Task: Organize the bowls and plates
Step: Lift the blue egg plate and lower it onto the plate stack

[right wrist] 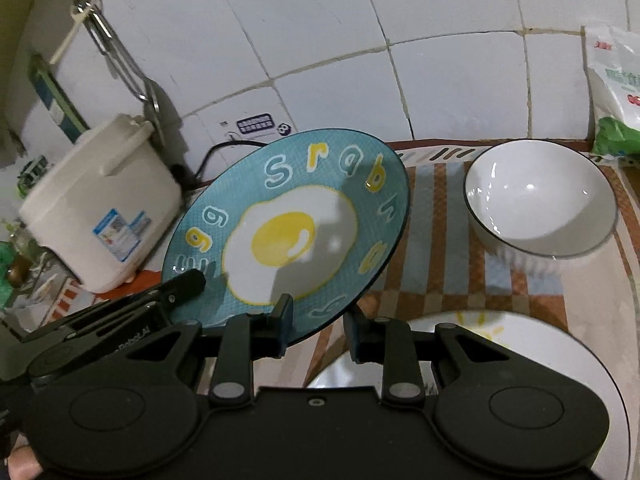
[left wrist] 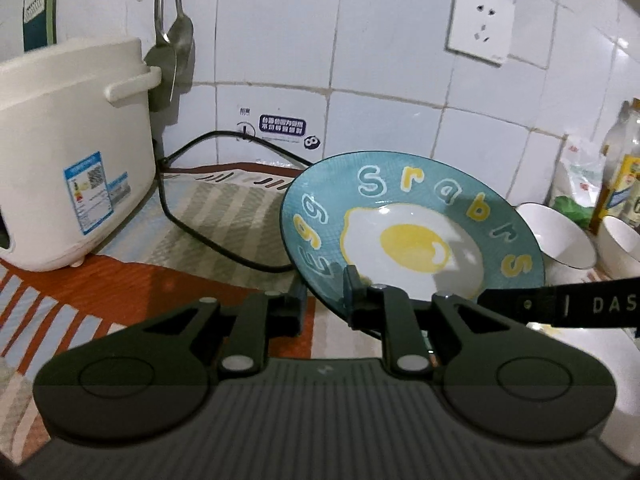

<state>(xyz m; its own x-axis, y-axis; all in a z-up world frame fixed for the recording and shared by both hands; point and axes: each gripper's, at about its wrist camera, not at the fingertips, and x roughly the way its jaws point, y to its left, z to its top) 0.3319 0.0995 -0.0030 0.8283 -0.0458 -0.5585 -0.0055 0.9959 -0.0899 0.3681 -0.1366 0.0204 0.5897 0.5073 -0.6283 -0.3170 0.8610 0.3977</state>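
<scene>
Teal ceramic plate with a fried-egg print [left wrist: 412,224] hangs tilted above the striped cloth [left wrist: 224,216] — left gripper [left wrist: 324,300] and right gripper [right wrist: 318,320] both clamp its near rim, beside a white bowl [right wrist: 540,200].

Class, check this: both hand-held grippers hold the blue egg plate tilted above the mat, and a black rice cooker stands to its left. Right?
Not quite: the rice cooker is white, not black, as the left wrist view shows. The rest stands: both grippers hold the tilted plate.
</scene>
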